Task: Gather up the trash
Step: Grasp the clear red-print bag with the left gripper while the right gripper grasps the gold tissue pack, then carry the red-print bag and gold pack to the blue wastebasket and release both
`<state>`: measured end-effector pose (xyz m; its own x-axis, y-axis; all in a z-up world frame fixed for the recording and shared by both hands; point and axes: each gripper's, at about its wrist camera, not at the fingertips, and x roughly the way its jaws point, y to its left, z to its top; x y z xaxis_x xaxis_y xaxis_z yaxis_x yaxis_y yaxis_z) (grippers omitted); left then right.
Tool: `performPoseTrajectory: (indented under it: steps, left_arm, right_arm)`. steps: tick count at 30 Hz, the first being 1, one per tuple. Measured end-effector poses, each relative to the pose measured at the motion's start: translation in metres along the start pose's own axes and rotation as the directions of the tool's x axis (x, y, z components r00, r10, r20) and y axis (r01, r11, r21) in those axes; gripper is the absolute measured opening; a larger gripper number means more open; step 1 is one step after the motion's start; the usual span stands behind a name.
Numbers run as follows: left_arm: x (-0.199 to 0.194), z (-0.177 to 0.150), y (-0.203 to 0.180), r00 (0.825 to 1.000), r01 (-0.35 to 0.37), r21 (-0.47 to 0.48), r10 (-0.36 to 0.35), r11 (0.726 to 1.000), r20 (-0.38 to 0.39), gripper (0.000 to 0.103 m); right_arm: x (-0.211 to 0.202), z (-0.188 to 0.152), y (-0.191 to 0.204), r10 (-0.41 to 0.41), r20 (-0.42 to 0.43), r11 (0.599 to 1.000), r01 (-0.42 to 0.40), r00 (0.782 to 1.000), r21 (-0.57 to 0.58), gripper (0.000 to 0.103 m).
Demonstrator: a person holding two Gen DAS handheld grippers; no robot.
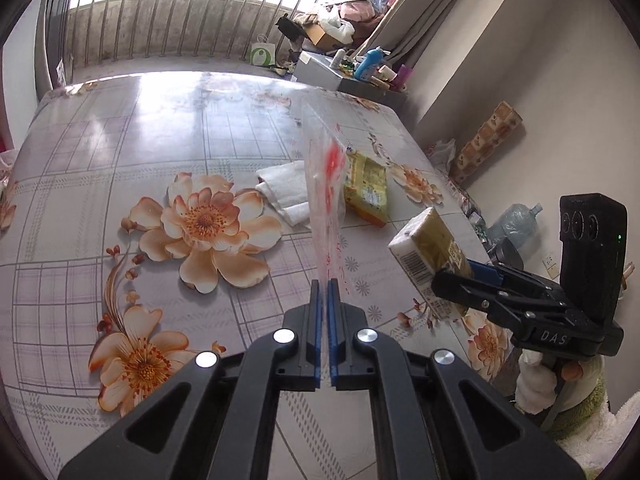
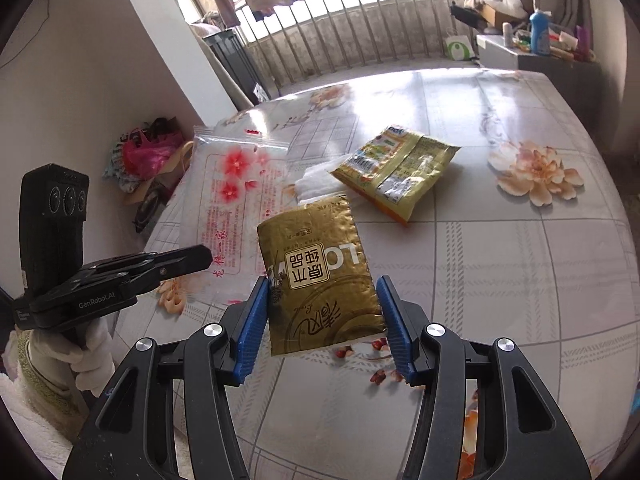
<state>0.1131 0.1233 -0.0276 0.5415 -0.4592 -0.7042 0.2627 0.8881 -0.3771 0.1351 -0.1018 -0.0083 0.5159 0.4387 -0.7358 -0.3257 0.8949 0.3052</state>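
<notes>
Trash is partly gathered: our right hand-held gripper (image 2: pixel 322 322) clamps the gold tissue pack (image 2: pixel 320 276) above the table (image 2: pixel 500 280); our left hand-held gripper (image 1: pixel 324 292) pinches the clear zip bag (image 1: pixel 326 184). Yellow wrapper (image 2: pixel 394 170) and white tissue (image 1: pixel 282 192) remain there.

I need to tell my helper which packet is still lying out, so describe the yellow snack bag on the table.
On the flowered table, look toward the far middle. The yellow snack bag lies flat there, beside a folded white cloth. Unlike the gold tissue pack gripped in the right tool, no tool touches it.
</notes>
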Motion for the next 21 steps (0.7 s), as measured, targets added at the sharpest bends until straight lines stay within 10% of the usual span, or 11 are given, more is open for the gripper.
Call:
performPoseTrajectory:
  steps: [12, 21]
  left_arm:
    - [-0.022, 0.029, -0.085, 0.996, 0.059, 0.206, -0.072, 0.977, 0.054, 0.002]
    - [0.024, 0.06, -0.195, 0.978, 0.199, 0.426, -0.203, 0.882, -0.037, 0.002]
  right_arm:
    - [-0.088, -0.017, -0.074, -0.061, 0.212, 0.969, 0.008, 0.975, 0.246, 0.051]
    - [-0.153, -0.06, -0.153, -0.239, 0.323, 0.862, 0.047, 0.916, 0.505, 0.051]
